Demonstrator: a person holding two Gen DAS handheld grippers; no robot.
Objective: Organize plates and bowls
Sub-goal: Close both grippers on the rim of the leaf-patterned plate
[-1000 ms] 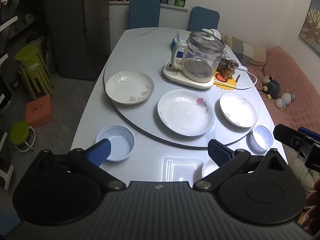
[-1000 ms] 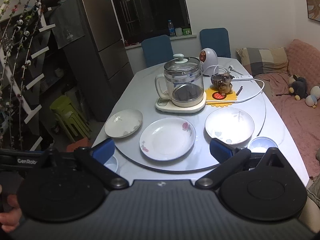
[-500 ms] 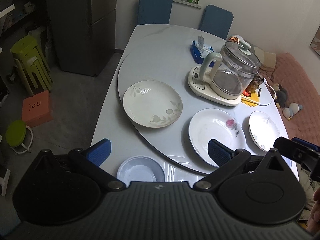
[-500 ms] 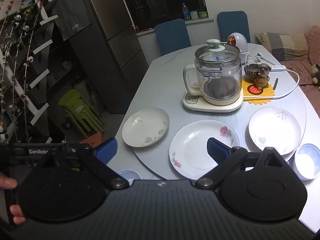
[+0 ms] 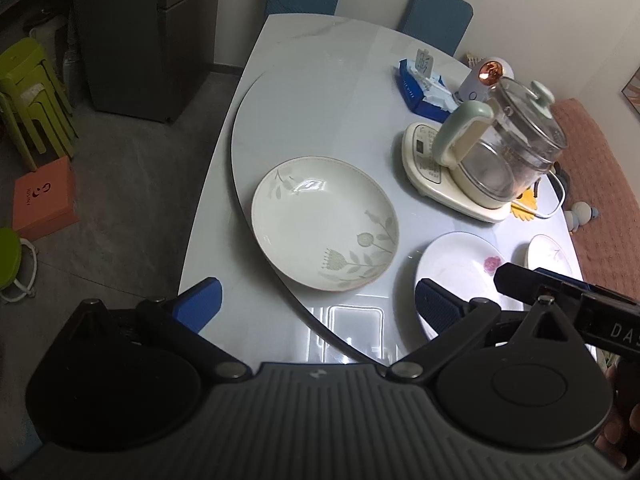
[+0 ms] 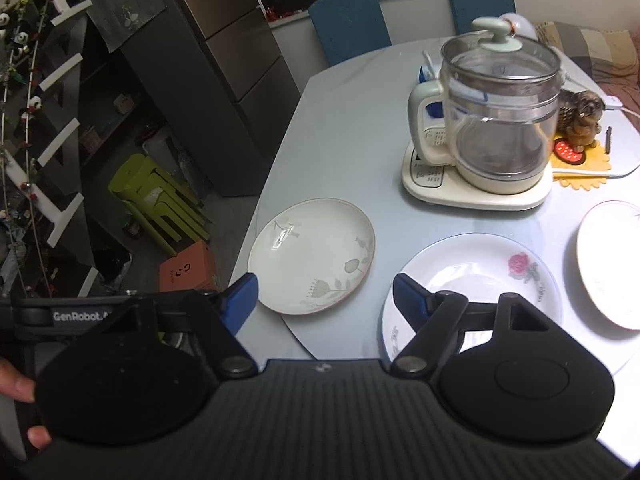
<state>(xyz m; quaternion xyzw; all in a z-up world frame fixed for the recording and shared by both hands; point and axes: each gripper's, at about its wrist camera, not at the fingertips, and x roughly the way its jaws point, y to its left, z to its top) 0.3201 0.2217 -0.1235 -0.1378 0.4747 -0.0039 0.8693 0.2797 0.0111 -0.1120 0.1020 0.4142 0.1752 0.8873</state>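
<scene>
A cream plate with a leaf pattern lies on the glass turntable, just ahead of my left gripper, which is open and empty. The same plate shows in the right wrist view. A white plate with a pink rose lies to its right, partly under my right gripper, which is open and empty. A third white plate sits at the far right. The rose plate also shows in the left wrist view.
A glass kettle on a cream base stands behind the plates, with a figurine on a yellow mat. A blue tissue box lies farther back. Two blue chairs, a fridge and green stools surround the table.
Both grippers have moved forward and to the left, bringing the leaf plate closer. The small blue bowls have dropped out of view. Both grippers stay open.
</scene>
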